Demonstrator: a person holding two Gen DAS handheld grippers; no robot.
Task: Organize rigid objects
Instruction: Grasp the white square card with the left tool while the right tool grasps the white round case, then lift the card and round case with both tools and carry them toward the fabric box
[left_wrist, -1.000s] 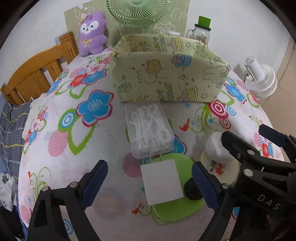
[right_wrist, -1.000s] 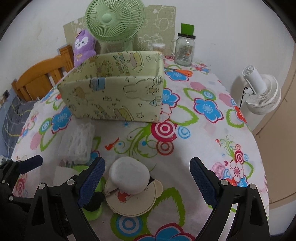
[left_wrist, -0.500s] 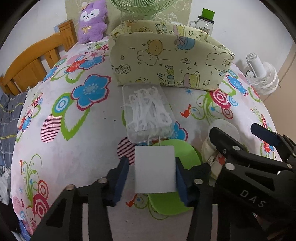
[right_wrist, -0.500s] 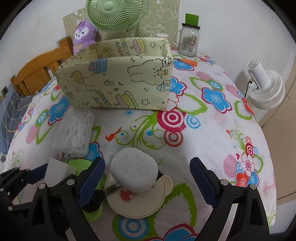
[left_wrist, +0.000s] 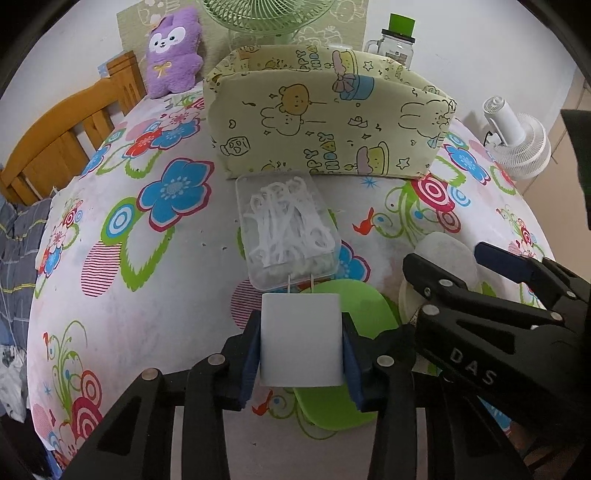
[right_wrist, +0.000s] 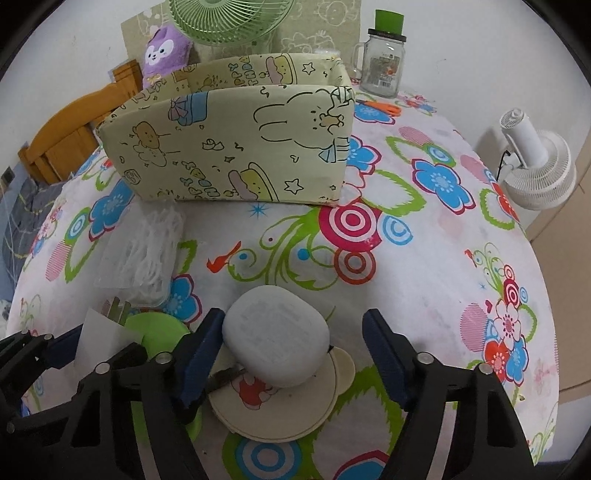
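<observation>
Within the last second the left gripper (left_wrist: 300, 350) has clamped on the charger (left_wrist: 300, 341), seemingly lifted off the green lid (left_wrist: 343, 354) and ready for the bin (left_wrist: 325, 122), while the right gripper (right_wrist: 291, 354) has narrowed around the white case (right_wrist: 277, 345) but is not yet closed.

Floss box (left_wrist: 286, 225) before fabric bin (left_wrist: 325, 114)

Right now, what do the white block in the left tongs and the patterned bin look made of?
White block: seemingly hard matte plastic, flat faces, two metal prongs in front, so likely a plug adapter. Patterned bin: looks like printed fabric over stiffened walls; edges soft and slightly bowed.
</observation>
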